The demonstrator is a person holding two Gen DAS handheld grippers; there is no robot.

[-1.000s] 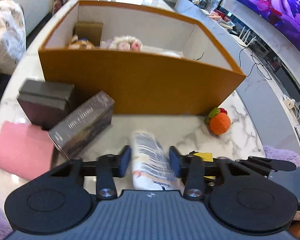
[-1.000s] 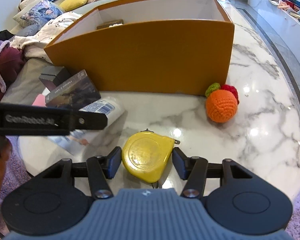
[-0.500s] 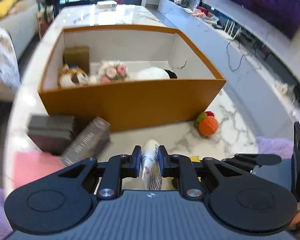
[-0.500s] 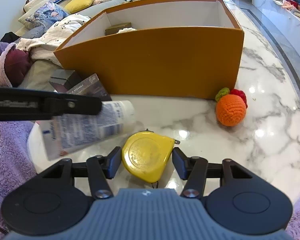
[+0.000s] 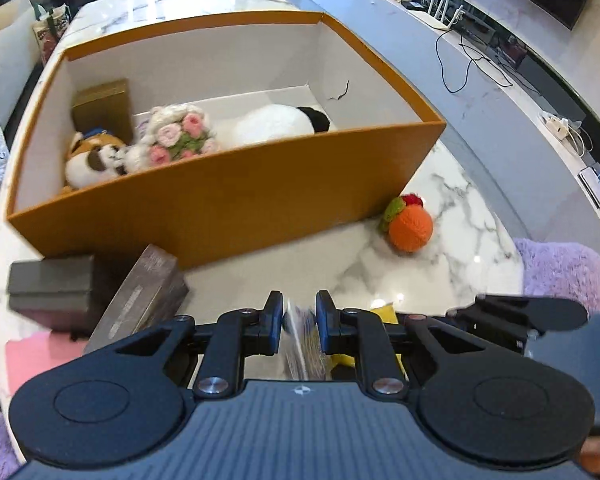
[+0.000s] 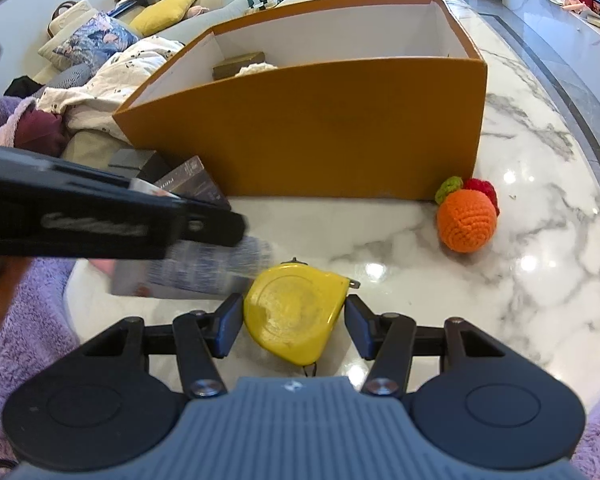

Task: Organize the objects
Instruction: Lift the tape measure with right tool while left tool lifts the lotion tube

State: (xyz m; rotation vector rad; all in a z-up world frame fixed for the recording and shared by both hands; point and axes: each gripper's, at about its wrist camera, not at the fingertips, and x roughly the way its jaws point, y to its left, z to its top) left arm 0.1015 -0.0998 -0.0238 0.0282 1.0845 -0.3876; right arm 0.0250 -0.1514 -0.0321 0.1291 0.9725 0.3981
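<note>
The left tool (image 5: 298, 322) pinches a soft, squeezable tube (image 6: 204, 270) lifted off the table (image 6: 520, 280); gripping mid-body looks safest. The right tool (image 6: 286, 322) stands spread around a hard yellow tape measure (image 6: 292, 312), pads apart from it. Beyond, the orange box (image 5: 228, 196) has free room at its right end.

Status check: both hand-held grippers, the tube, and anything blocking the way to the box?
Left hand-held gripper shut on tube, lifted off marble. Right hand-held gripper straddles yellow tape measure, pads not pressing. Orange box ahead, its near wall to clear.
</note>
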